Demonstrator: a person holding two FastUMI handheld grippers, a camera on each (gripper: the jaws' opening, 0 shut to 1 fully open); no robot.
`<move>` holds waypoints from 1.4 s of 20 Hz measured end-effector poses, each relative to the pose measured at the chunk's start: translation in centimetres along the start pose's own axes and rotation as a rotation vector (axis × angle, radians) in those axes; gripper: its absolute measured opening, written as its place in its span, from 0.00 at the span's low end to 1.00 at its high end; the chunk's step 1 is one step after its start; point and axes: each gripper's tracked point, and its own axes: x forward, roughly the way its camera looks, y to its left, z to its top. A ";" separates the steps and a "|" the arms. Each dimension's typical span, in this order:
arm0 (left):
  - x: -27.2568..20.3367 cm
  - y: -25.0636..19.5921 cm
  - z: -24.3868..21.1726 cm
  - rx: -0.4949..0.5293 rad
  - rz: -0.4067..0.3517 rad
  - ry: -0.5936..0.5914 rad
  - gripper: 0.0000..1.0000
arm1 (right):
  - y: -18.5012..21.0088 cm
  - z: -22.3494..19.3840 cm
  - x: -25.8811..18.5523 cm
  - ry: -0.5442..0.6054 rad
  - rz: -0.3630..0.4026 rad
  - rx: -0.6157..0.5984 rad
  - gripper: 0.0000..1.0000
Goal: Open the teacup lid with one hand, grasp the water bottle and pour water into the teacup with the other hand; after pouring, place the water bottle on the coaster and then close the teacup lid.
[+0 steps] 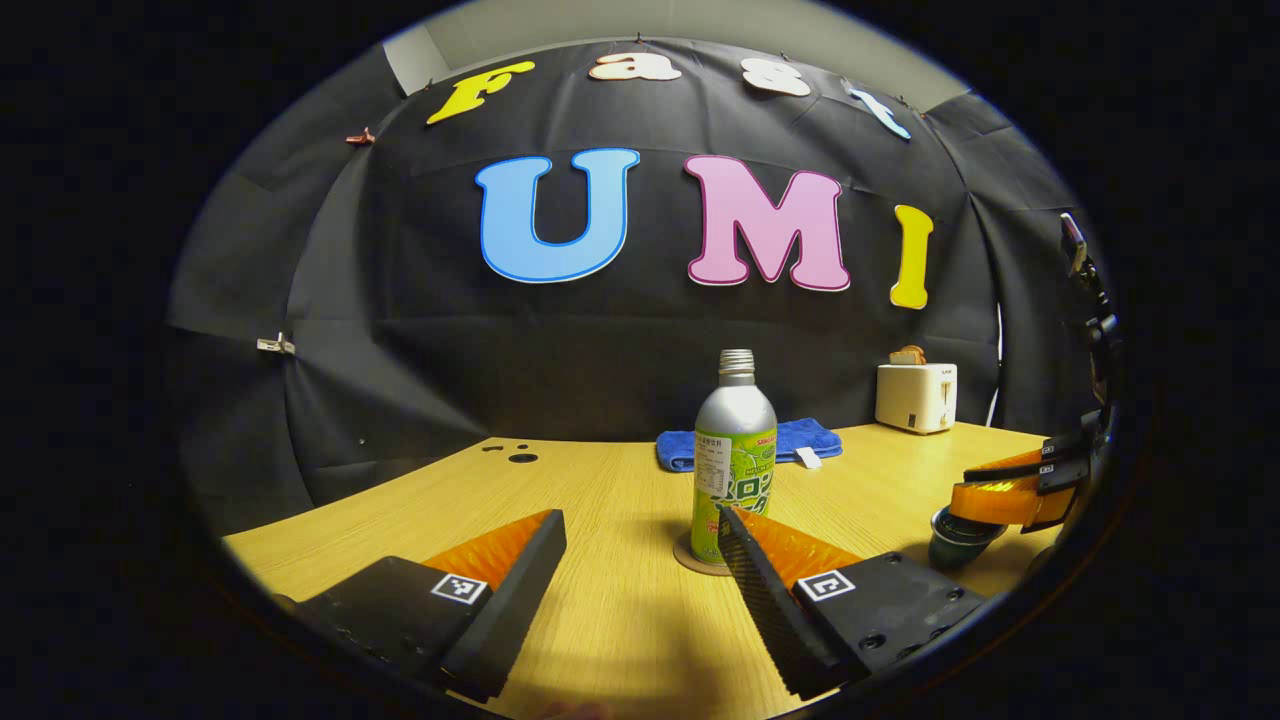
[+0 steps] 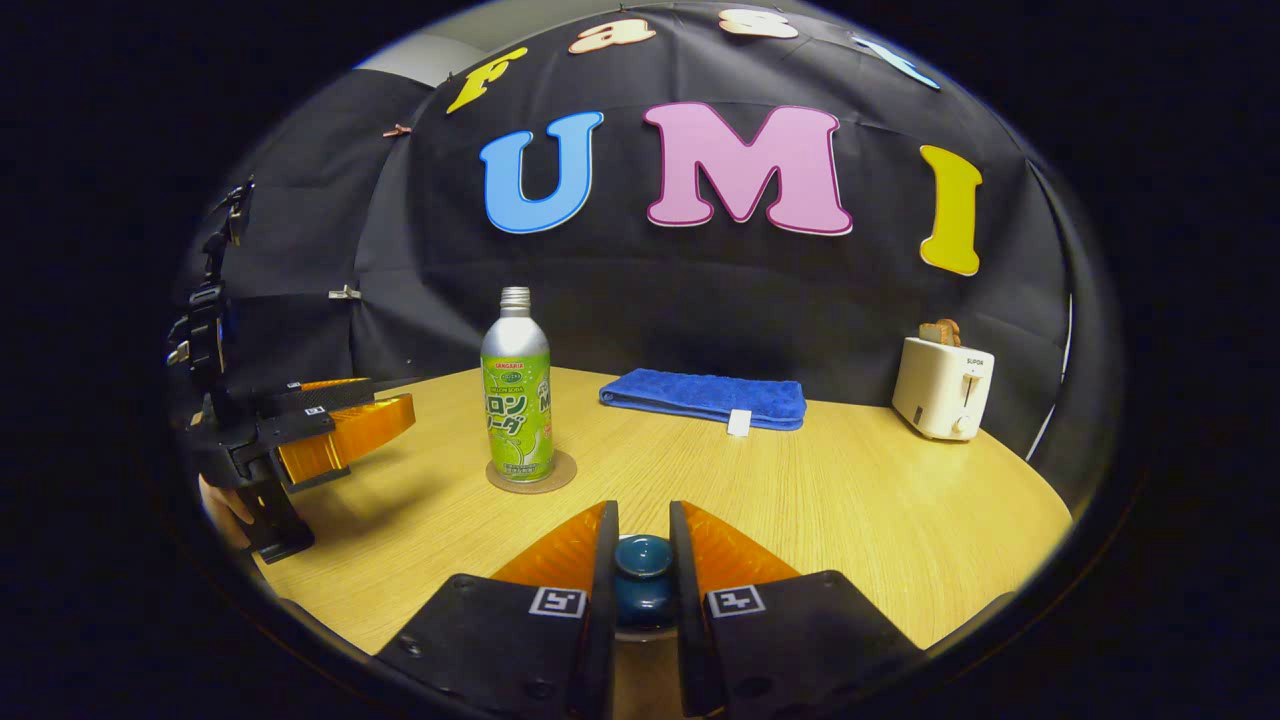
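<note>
With the water bottle [image 2: 517, 388] standing upright on its round coaster [image 2: 531, 473], the pouring looks done, and what remains, by my reading, is the lid. Bottle neck is uncapped; whether liquid is left inside cannot be told through the metal.

Left gripper [image 1: 640, 545] hangs just short of the bottle, fingers spread wide and holding nothing. It sits near-left of the bottle on the wooden table [image 2: 850, 500], likely having no more to do there.

Right gripper [image 2: 642, 545] has its fingers drawn close around the knob of the dark teal teacup lid [image 2: 642, 558], both sides appearing to press it. In the left gripper view the teacup [image 1: 958, 540] sits below that gripper at far right; whether the lid is seated or just above the rim I cannot tell. Cup contents hidden.

Far side: folded blue towel [image 2: 705, 397], white toaster [image 2: 943, 388] at right.
</note>
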 end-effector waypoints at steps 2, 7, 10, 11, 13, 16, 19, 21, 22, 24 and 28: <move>0.1 0.0 0.0 0.000 -0.001 0.000 0.97 | 0.0 -0.4 0.2 0.019 -0.002 -0.001 0.29; 0.0 0.3 -0.7 0.001 -0.003 0.000 0.96 | -0.2 -0.4 0.1 0.025 -0.011 0.004 0.34; -0.1 0.4 -0.7 0.001 0.000 0.000 0.97 | -0.1 0.5 -0.7 -0.028 -0.008 -0.002 0.56; -0.1 0.4 -0.7 0.001 0.002 0.000 0.97 | -0.3 0.9 -1.0 -0.056 -0.015 0.002 0.63; 0.1 -0.3 -0.5 0.000 0.000 0.001 0.97 | -0.5 1.7 -1.7 -0.118 -0.024 0.011 0.80; -0.3 -0.9 -0.5 0.001 -0.004 0.000 0.97 | -1.6 2.8 -2.8 -0.208 -0.050 0.054 0.98; -0.8 -2.1 -0.5 0.001 -0.017 0.000 0.97 | -3.3 2.5 -3.0 -0.201 -0.105 0.065 0.98; -1.7 -2.7 0.1 0.001 -0.029 0.000 0.97 | -4.1 2.3 -3.3 -0.200 -0.130 0.063 0.98; -2.0 -3.2 0.1 0.001 -0.036 -0.001 0.96 | -4.6 2.4 -3.6 -0.200 -0.146 0.066 0.98; -2.4 -3.9 0.1 0.001 -0.038 -0.001 0.97 | -5.5 1.9 -3.9 -0.201 -0.164 0.066 0.98; -2.7 -4.6 0.1 0.000 -0.040 -0.001 0.97 | -7.1 1.5 -4.6 -0.203 -0.211 0.069 0.98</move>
